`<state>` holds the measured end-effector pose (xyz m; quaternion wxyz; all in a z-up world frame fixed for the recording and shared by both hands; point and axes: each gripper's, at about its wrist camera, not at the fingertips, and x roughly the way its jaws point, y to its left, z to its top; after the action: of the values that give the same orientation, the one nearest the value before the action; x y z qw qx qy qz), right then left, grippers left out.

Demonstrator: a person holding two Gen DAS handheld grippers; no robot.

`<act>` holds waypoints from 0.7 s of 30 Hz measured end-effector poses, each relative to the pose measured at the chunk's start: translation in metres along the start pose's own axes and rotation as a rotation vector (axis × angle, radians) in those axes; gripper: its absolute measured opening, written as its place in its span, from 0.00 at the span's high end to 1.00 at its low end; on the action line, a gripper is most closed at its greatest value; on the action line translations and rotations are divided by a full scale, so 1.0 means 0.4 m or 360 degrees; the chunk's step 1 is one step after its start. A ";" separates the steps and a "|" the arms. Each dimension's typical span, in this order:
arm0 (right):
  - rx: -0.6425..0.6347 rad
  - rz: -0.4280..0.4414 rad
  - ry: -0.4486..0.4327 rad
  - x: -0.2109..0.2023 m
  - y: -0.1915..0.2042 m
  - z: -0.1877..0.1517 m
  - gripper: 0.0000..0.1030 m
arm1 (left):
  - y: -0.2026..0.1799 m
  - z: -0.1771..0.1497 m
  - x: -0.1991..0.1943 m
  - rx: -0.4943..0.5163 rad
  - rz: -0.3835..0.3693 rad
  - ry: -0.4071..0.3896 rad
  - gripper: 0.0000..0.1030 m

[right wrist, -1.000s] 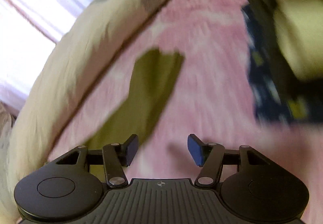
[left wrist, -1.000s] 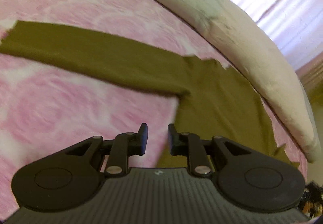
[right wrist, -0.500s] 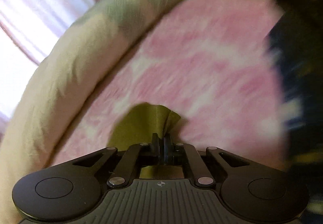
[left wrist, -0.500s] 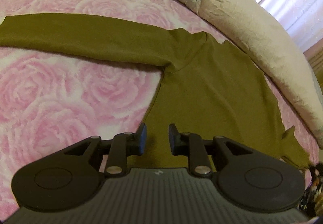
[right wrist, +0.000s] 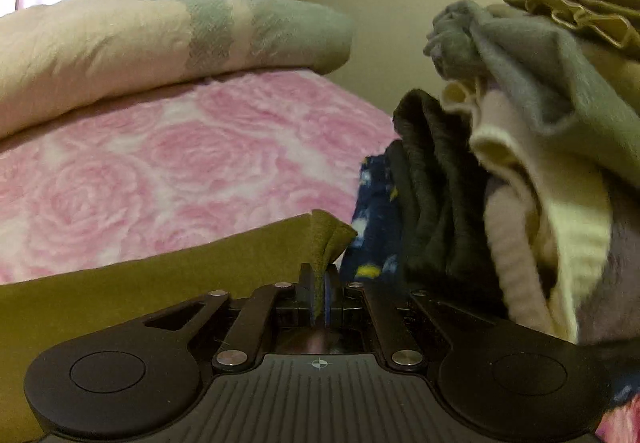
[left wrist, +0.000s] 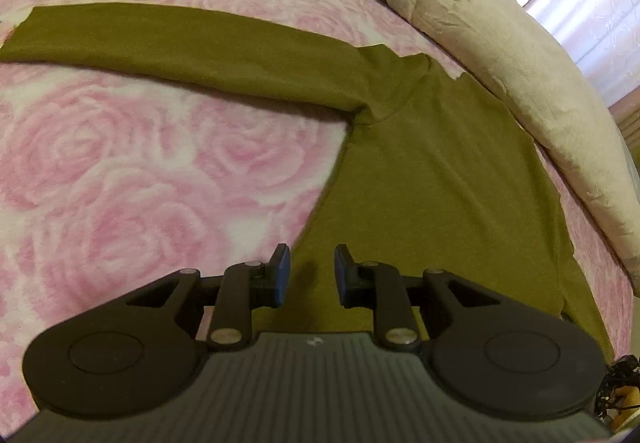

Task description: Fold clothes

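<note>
An olive long-sleeved top [left wrist: 432, 179] lies flat on the pink rose-patterned bed cover [left wrist: 120, 179], one sleeve [left wrist: 168, 39] stretched out to the left. My left gripper [left wrist: 308, 271] hovers open over the top's near left edge, nothing between its blue-padded fingers. In the right wrist view my right gripper [right wrist: 319, 297] is shut on the end of the other olive sleeve [right wrist: 324, 239], which bunches upward out of the jaws; the rest of that sleeve [right wrist: 120, 295] trails off to the left.
A cream and grey-green rolled quilt [left wrist: 500, 39] borders the far side of the bed, also seen in the right wrist view [right wrist: 140, 43]. A heap of unfolded clothes [right wrist: 520, 147] in grey, cream, black and dark blue rises just right of my right gripper. Curtains [left wrist: 592, 3] hang behind.
My right gripper went from open above the sleeve to shut on its end, then swung toward the clothes heap. The left gripper drifted slightly and stayed open.
</note>
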<state>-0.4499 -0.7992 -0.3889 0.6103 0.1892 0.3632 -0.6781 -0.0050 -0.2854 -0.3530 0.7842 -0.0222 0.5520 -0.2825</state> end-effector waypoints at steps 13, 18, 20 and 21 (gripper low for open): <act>0.0313 0.1048 0.0302 -0.285 -0.091 -0.133 0.21 | 0.162 -0.074 -0.119 0.0031 -0.0059 0.0111 0.65; 0.0244 0.1572 0.0770 -0.449 -0.069 -0.370 0.28 | 0.259 -0.129 -0.142 0.0011 -0.0234 0.0280 0.64; 0.0207 0.1580 0.0907 -0.494 -0.050 -0.458 0.30 | 0.285 -0.148 -0.141 0.0020 -0.0283 0.0333 0.62; 0.0207 0.1582 0.0939 -0.512 -0.043 -0.494 0.30 | 0.293 -0.156 -0.134 0.0046 -0.0300 0.0367 0.61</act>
<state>-0.4658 -0.5151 -0.3726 0.7155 0.5549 0.3431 -0.2498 -0.0231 -0.1446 -0.3724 0.6859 -0.0299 0.6297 -0.3635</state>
